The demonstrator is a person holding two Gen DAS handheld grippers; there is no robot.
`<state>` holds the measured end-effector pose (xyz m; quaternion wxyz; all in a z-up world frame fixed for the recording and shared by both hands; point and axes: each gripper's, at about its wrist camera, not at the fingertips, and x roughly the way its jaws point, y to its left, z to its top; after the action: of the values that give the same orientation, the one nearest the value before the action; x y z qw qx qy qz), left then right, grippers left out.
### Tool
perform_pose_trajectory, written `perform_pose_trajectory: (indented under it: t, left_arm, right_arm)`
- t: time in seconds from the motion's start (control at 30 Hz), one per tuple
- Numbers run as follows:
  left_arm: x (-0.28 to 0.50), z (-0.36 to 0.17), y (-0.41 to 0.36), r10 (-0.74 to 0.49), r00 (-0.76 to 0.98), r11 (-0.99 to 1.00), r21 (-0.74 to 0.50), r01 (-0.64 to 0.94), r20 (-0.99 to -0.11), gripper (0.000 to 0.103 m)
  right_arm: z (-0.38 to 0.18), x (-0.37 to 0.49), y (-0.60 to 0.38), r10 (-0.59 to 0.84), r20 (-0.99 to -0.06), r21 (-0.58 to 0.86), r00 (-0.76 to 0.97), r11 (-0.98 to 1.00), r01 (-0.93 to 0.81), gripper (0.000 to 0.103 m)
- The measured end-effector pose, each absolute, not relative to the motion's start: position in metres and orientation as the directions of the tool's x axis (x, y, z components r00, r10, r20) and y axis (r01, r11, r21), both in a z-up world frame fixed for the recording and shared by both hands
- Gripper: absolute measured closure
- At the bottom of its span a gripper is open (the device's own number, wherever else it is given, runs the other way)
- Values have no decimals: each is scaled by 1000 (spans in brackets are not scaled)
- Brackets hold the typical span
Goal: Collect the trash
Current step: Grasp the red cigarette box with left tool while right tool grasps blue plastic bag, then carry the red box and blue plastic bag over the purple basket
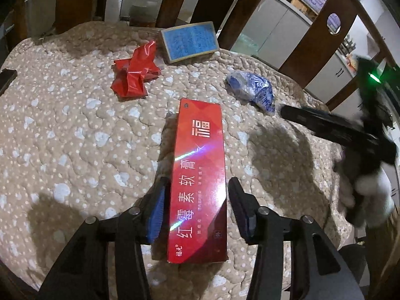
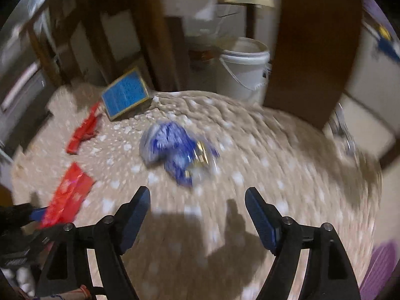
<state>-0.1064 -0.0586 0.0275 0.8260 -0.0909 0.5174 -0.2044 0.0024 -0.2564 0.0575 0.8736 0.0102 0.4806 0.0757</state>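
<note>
our left tool [image 1: 197, 187] is spread around the long red cardboard box [image 1: 198, 175], its pads not pressing. our right tool [image 2: 197, 197] hangs spread and empty just before the crumpled blue-and-white plastic wrapper [image 2: 175, 150] on the beige quilted cushion [image 2: 275, 162]. crumpled red paper [image 1: 135, 75] lies beyond.

Carton [image 1: 197, 182] left of crumpled wrapper [image 1: 252, 88]

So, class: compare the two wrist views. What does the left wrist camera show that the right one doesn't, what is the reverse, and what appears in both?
Left wrist only: the left gripper astride the red box, whose printed face is readable here.

Right wrist only: a white bucket behind the cushion, and the right gripper open and empty.

Both: the quilted cushion, blue crumpled wrapper, red wrapper and blue-faced box.
</note>
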Motion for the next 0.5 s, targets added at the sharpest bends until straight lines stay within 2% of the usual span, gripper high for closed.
perform_pose_trajectory:
  t: [0.1, 0.2, 0.27, 0.33, 0.4, 0.47, 0.5]
  left_arm:
    - [-109, 29, -57, -448, 382, 891, -373, 257, -808, 47]
    - [-109, 27, -60, -449, 389, 890, -365, 273, -804, 43]
    - [-108, 26, -62, -448, 393, 890, -359, 280, -803, 42]
    - [-108, 26, -62, -445, 397, 892, -356, 280, -803, 42]
    - [-107, 26, -63, -444, 400, 893, -356, 277, -802, 42]
    - [-107, 28, -64, -425, 406, 901, -336, 273, -809, 48]
    - [-107, 28, -65, -396, 414, 913, -306, 269, -819, 63]
  right_arm:
    - [48, 28, -238, 82, -847, -14, 525, 984, -178, 21]
    - [37, 49, -228, 72, -859, -37, 507, 979, -202, 23]
    - [30, 56, -225, 83, -871, -20, 484, 979, -204, 47]
    - [31, 55, -229, 138, -870, 59, 474, 982, -179, 59]
    - [34, 50, -237, 194, -865, 143, 463, 979, -143, 61]
    - [39, 37, -246, 233, -852, 203, 469, 972, -115, 61]
    - [43, 29, -250, 236, -845, 214, 479, 971, -101, 61]
